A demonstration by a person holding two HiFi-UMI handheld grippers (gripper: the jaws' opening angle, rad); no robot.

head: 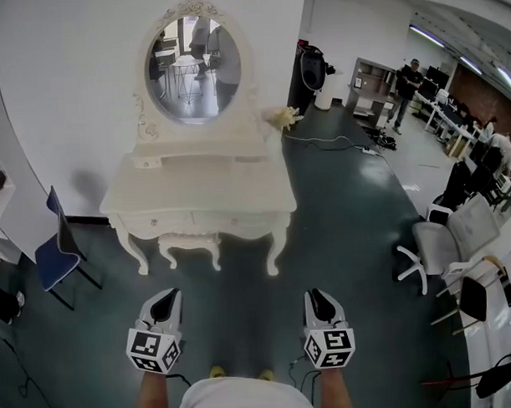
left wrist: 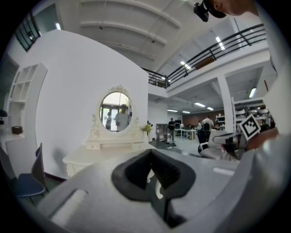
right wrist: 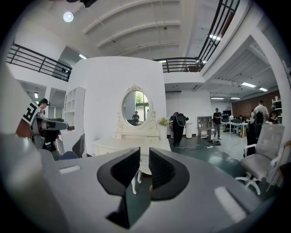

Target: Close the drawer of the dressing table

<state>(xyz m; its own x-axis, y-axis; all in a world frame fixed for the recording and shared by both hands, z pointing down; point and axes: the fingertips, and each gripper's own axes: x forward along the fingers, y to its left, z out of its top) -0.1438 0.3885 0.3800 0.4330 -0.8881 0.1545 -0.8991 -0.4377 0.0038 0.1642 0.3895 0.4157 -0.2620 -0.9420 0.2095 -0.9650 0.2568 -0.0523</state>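
Cream dressing table (head: 196, 188) faces the camera, long axis running left-right.

One dressing table (head: 196, 188), one oval mirror (head: 194, 69), one stool (head: 190, 241), one blue chair (head: 52, 256), two hand-held grippers (head: 164, 305) (head: 320, 300).

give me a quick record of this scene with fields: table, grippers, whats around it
dressing table: white, against the wall, ahead of both grippers
mirror: oval, upright on the table's back
stool: white, tucked under the table
blue chair: left of the table
left gripper: jaws together, empty, well short of the table
right gripper: jaws slightly apart, nothing between them
drawer: small upper-left one seems to stick out; too far to be sure
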